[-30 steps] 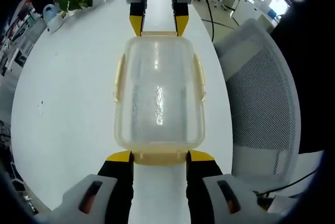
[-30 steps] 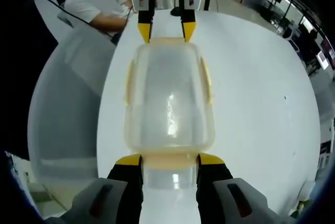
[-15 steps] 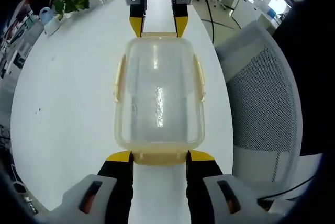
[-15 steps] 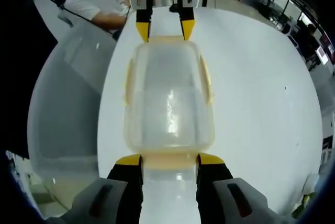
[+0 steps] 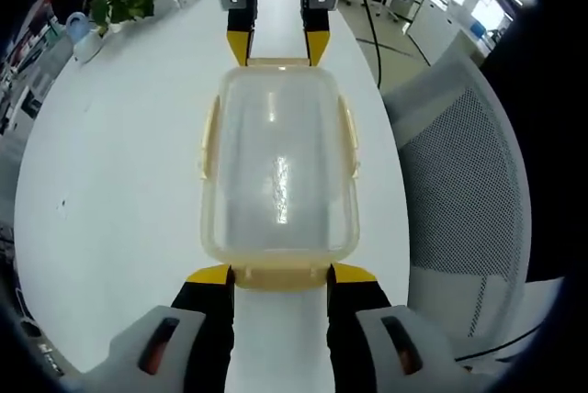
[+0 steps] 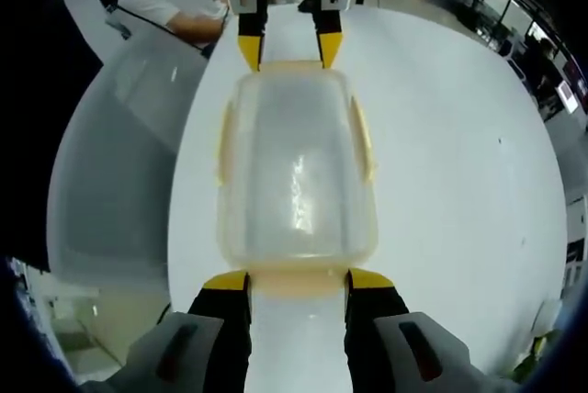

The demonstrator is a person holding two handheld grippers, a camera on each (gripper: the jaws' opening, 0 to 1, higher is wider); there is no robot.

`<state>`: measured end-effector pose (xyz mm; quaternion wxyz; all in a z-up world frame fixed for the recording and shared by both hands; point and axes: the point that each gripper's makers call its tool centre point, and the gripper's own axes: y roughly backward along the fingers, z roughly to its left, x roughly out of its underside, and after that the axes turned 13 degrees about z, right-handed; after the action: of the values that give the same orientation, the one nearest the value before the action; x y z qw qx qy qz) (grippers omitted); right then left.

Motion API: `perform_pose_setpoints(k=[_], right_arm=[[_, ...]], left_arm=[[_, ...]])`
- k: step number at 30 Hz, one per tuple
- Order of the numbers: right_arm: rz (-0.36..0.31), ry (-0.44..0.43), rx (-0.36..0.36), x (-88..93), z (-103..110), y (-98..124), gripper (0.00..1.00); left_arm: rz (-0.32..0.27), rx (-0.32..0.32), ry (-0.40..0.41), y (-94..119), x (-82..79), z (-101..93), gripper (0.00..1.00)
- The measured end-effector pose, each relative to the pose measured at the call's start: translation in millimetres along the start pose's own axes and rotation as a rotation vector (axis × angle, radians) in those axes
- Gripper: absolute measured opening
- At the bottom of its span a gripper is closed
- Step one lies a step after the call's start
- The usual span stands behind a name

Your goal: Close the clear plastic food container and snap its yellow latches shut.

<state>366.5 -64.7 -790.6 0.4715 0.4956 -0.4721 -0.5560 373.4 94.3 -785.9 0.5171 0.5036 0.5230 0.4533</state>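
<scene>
Left gripper view: clear container flat on white counter, lid on. Left gripper fingers apart, straddling near end latch. Right gripper opposite.

Right gripper view: right gripper fingers spread at its end latch. Looks light, slick, springy; press latches, not walls.

The left gripper is straddling the container's near latch, apparently touching (lid on).

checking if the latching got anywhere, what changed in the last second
Nothing visibly changed with the container: lid on, each tool at one end latch, left tool near, right tool opposite. The backgrounds slid a little, which is camera motion. The side latches look the same, and both tools stay open.
</scene>
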Motion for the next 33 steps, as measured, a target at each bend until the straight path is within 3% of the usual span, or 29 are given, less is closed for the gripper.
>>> perform_pose_setpoints(k=[18, 33], right_arm=[[0.014, -0.017, -0.012, 37.6, 4.9, -5.7, 0.38], [0.006, -0.007, -0.004, 41.2, 5.8, -11.5, 0.38]], left_arm=[[0.011, 0.003, -0.019, -11.3, -35.5, -3.3, 0.38], [0.027, -0.010, -0.005, -16.3, -37.9, -5.0, 0.38]])
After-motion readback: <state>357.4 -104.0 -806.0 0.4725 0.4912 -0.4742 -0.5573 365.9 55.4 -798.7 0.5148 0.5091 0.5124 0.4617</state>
